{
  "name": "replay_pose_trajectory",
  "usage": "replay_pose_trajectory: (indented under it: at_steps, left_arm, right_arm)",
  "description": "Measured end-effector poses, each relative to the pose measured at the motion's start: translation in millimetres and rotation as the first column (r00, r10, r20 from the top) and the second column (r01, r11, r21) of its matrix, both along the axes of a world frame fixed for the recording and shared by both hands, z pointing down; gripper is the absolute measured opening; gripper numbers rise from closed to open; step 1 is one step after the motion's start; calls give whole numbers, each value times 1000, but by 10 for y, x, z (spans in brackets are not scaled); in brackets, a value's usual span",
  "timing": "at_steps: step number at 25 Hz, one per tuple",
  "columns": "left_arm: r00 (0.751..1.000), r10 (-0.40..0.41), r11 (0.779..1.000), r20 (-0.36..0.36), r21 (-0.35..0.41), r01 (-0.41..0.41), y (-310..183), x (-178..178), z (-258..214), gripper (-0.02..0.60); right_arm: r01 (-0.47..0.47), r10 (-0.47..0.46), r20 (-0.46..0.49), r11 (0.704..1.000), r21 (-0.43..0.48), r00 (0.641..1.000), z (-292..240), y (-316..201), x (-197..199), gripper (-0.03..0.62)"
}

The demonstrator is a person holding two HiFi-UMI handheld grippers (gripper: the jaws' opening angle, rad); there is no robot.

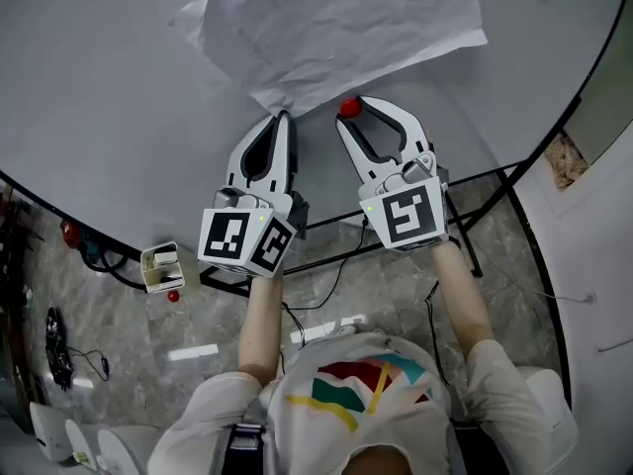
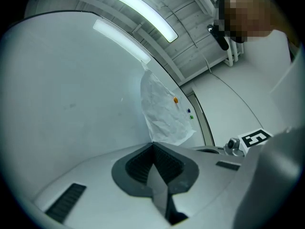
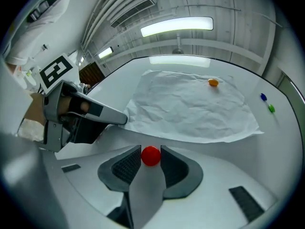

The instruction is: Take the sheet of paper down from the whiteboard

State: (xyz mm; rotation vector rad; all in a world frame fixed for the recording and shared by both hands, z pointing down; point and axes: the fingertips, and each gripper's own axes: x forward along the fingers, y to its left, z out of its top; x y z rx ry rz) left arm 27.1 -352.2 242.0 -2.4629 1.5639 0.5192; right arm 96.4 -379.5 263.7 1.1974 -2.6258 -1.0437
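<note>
Both forearms reach forward side by side toward the whiteboard (image 1: 119,87). The left forearm (image 1: 259,320) and right forearm (image 1: 465,287) each carry one tool.

1. Left hand-held gripper (image 1: 282,117): jaws pressed together, pinching the lower corner of the sheet of paper (image 1: 336,28). The left gripper view shows that corner meeting the closed jaw tips.
2. Right hand-held gripper (image 1: 354,107): positioned just beside the left one, below the sheet's lower edge. Its pads clamp a red magnet (image 3: 151,155) from both sides. The magnet sits against the board, apart from the sheet.

The sheet is crumpled and lies against the board. An orange magnet (image 3: 213,82) rests on its upper area. A blue magnet (image 3: 263,97) and a green magnet (image 3: 271,108) sit on bare board beyond the sheet's far edge.

The board stands in a dark frame above a grey stone-patterned floor (image 1: 326,295) with cables on it. A long ceiling lamp (image 3: 176,26) is lit overhead.
</note>
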Motion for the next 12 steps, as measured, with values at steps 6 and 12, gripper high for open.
replay_pose_trajectory:
  at_steps: [6,12]
  left_arm:
    - [1000,2,1000,0,-1,-2,2,9,20,46]
    - [1000,10,1000,-13,-18,-10,-10,8,54,46]
  right_arm:
    - [44,-48,62,997,62,997,-292,218,144,135]
    - [-16,-30,226,980,198,974,-1413,224,537,133]
